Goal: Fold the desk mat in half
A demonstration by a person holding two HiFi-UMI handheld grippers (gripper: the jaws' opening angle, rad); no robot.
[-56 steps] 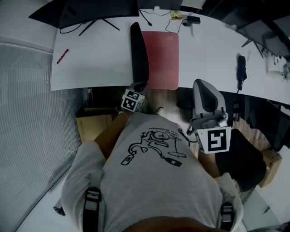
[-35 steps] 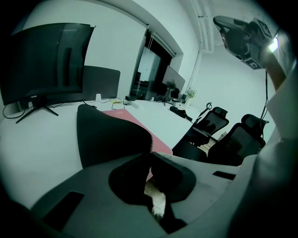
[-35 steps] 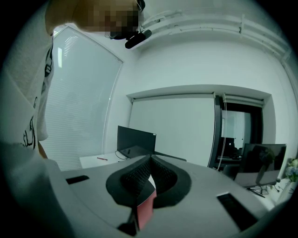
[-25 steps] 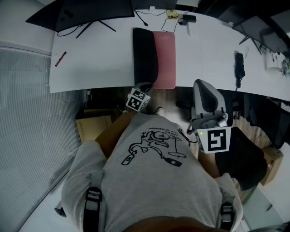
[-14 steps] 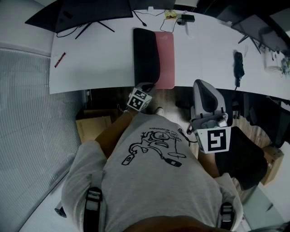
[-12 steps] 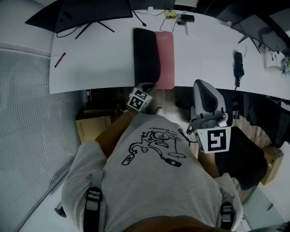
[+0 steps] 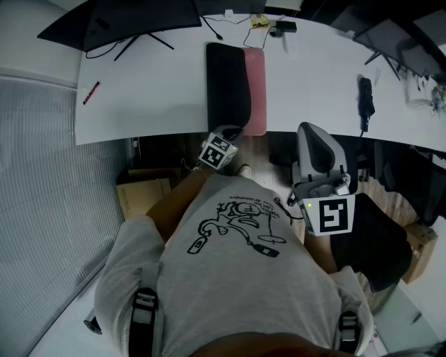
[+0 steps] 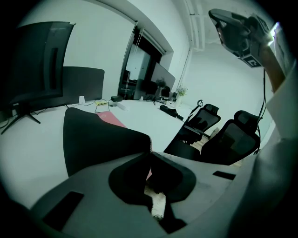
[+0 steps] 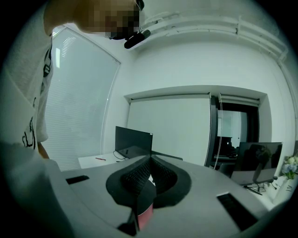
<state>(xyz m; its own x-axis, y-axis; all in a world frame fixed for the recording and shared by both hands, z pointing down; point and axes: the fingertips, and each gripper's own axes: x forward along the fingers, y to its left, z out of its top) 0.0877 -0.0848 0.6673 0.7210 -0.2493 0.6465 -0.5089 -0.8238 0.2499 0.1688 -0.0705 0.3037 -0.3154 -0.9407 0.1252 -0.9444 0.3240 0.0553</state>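
The desk mat (image 7: 226,84) lies on the white desk (image 7: 139,90), reaching from the front edge towards the back. Its black underside is turned over most of the pink face, so I see only a narrow pink strip (image 7: 256,87) along the right. My left gripper (image 7: 233,131) sits at the mat's near edge, jaws pinched tight on the corner of the black flap, which arches up from the desk in the left gripper view. My right gripper (image 9: 150,160) is held off the desk to the right, well apart from the mat, jaws closed together on nothing. A monitor (image 7: 132,17) stands at the back left, and a red pen (image 7: 92,93) lies near the desk's left end.
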